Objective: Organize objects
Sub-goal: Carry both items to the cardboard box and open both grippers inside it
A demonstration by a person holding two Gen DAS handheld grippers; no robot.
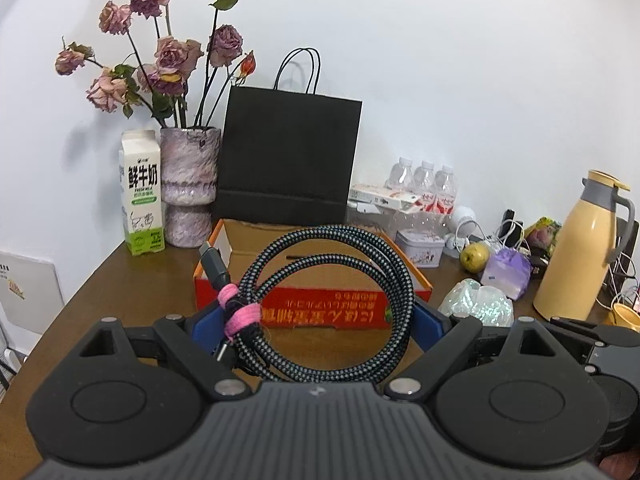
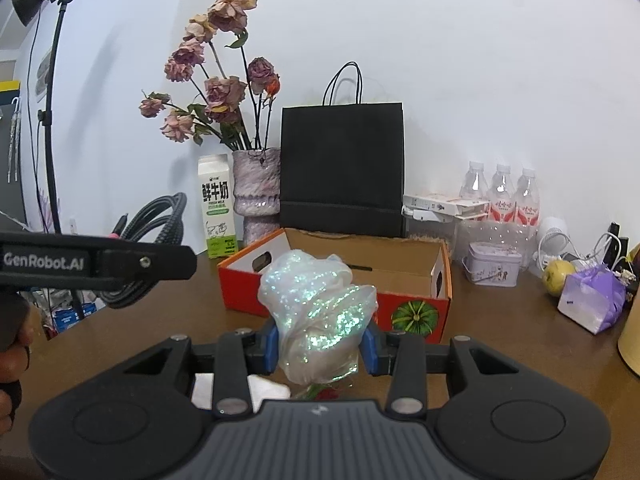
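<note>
Right now my left gripper (image 1: 320,324) holds a coiled braided cable (image 1: 328,276) between its blue fingers (image 1: 204,326); they press the coil from both sides. A pink strap (image 1: 240,312) binds the coil near the left finger, and one plug (image 1: 214,264) sticks up above it. The coil hangs in front of an open orange box (image 1: 248,248) on the brown worktop (image 1: 120,280).

My right gripper (image 2: 322,346) is closed on a shimmering crumpled bag (image 2: 320,304), pinched low between both fingers (image 2: 272,346), so most of it bulges above them. It sits just before the box (image 2: 400,268). From this view the cable (image 2: 160,216) shows at far left, behind the left gripper's arm.

Behind the box stand a milk carton (image 2: 216,212), a vase (image 2: 258,196) of dried roses and a black bag (image 2: 342,168).
</note>
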